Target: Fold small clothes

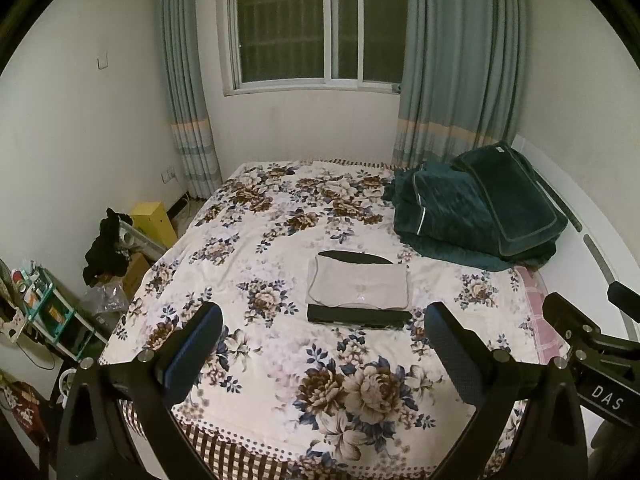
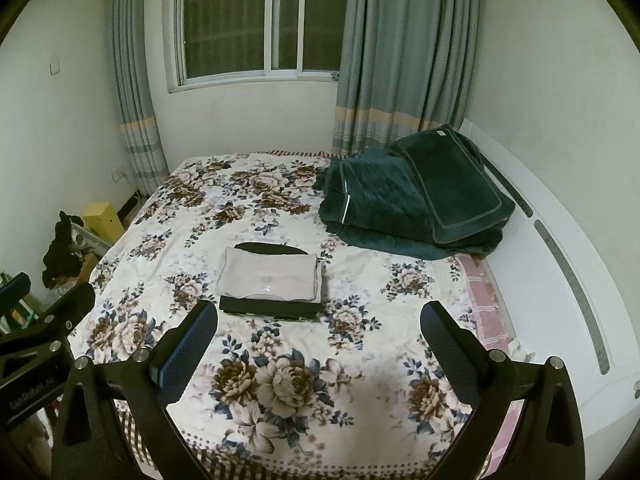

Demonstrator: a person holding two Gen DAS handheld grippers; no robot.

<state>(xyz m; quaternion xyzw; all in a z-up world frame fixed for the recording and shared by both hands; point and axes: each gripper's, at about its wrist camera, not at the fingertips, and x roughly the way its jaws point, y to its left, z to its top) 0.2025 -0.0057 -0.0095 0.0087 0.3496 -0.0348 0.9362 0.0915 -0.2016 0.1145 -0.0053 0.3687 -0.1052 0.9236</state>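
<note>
On the floral bedspread (image 1: 280, 360), near its middle, a folded beige garment (image 1: 358, 286) lies stacked on a folded black garment (image 1: 359, 316) (its edges show front and back). Left gripper (image 1: 322, 334) and right gripper (image 2: 318, 332) hover with fingers apart, holding nothing. A green quilt (image 2: 400, 200) sits beyond.

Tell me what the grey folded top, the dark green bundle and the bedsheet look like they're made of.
Grey folded top: looks like thin, matte knit, cotton perhaps; it lies flat with soft edges.
Dark green bundle: plush, probably velvet or fleece; thick quilted folds with a faint sheen and pale piping.
Bedsheet: smooth woven cloth, floral print, slightly wrinkled; the fibre can't be told.
</note>
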